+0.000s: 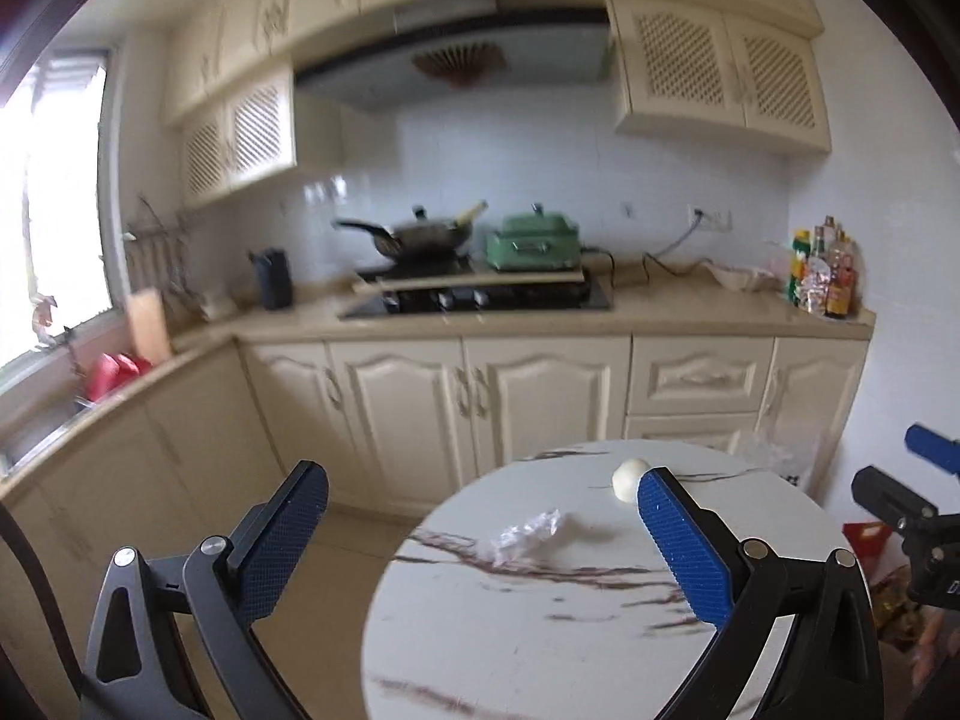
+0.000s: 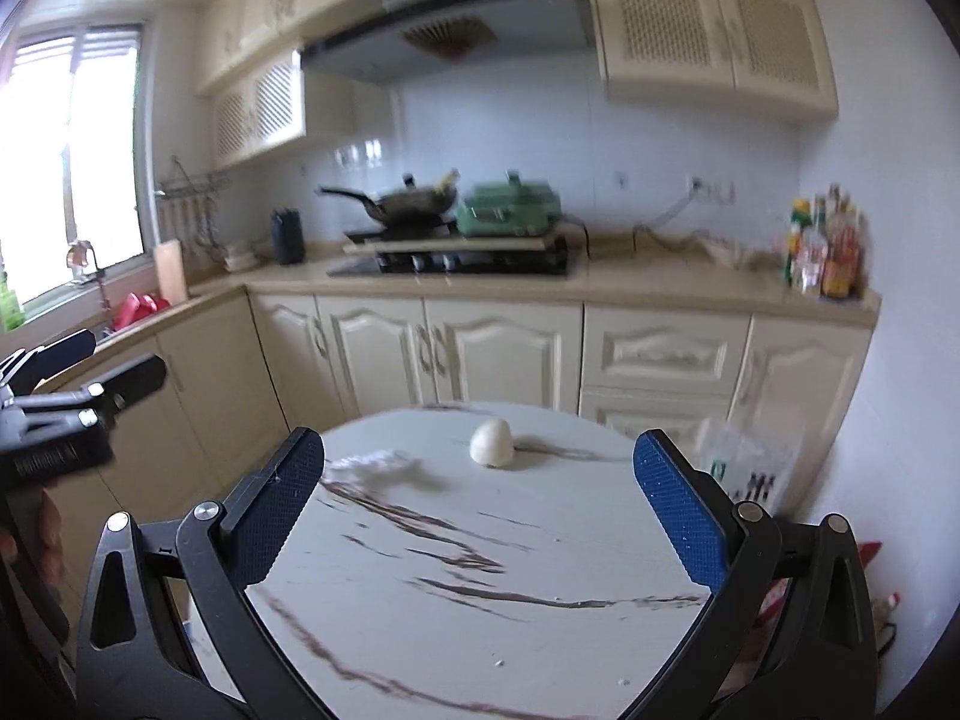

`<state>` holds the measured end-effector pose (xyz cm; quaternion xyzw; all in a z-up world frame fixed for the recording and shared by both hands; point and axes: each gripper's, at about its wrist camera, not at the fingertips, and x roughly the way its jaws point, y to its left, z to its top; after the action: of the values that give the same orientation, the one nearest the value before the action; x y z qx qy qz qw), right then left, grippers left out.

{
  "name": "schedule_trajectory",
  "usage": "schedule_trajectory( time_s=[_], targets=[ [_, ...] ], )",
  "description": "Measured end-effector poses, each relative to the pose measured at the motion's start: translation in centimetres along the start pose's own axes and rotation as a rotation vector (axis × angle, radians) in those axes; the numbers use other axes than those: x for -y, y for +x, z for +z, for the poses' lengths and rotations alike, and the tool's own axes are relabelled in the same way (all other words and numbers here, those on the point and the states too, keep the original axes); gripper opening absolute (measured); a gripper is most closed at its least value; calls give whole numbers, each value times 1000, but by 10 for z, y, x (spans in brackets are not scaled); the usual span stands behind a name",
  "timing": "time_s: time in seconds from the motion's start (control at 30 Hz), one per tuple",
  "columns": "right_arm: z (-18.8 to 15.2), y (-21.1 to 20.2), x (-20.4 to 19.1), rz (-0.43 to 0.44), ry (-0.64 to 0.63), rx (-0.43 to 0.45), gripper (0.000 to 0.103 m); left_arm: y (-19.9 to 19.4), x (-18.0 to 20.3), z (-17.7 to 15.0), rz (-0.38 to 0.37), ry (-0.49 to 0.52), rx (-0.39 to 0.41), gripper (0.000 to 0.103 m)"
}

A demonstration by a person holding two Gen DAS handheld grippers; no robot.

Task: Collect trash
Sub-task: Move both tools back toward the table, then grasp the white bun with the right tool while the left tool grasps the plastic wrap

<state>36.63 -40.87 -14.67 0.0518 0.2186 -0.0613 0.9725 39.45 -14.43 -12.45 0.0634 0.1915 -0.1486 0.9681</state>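
A round white marble-patterned table (image 1: 540, 630) (image 2: 480, 570) carries two pieces of trash. A crumpled clear plastic wrapper (image 1: 525, 534) (image 2: 375, 461) lies towards its left side. A white crumpled ball (image 1: 627, 477) (image 2: 492, 443) rests near the far edge. My left gripper (image 1: 483, 495) hangs open above the table's left part, the wrapper between and below its fingers, nothing held. My right gripper (image 2: 477, 459) is open over the table, the ball just beyond its fingertips. Each gripper shows at the edge of the other's view, the right gripper (image 1: 918, 498) and the left gripper (image 2: 72, 396).
Cream kitchen cabinets (image 1: 480, 396) and a counter run behind the table, with a hob, a wok (image 1: 420, 237) and a green cooker (image 1: 534, 243). Bottles (image 1: 822, 270) stand at the counter's right end. A clear plastic bag (image 2: 744, 456) sits on the floor right of the table.
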Motion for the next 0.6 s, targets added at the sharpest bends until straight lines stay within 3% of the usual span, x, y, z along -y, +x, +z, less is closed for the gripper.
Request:
schedule_trajectory(
  time_s=[0.33,0.6],
  targets=[
    [-2,149,25,-12,53,-236,103,217,-6,27,-90,95,-346,102],
    [-14,260,21,-2,9,-407,103,317,-12,28,-82,185,-454,99]
  ],
)
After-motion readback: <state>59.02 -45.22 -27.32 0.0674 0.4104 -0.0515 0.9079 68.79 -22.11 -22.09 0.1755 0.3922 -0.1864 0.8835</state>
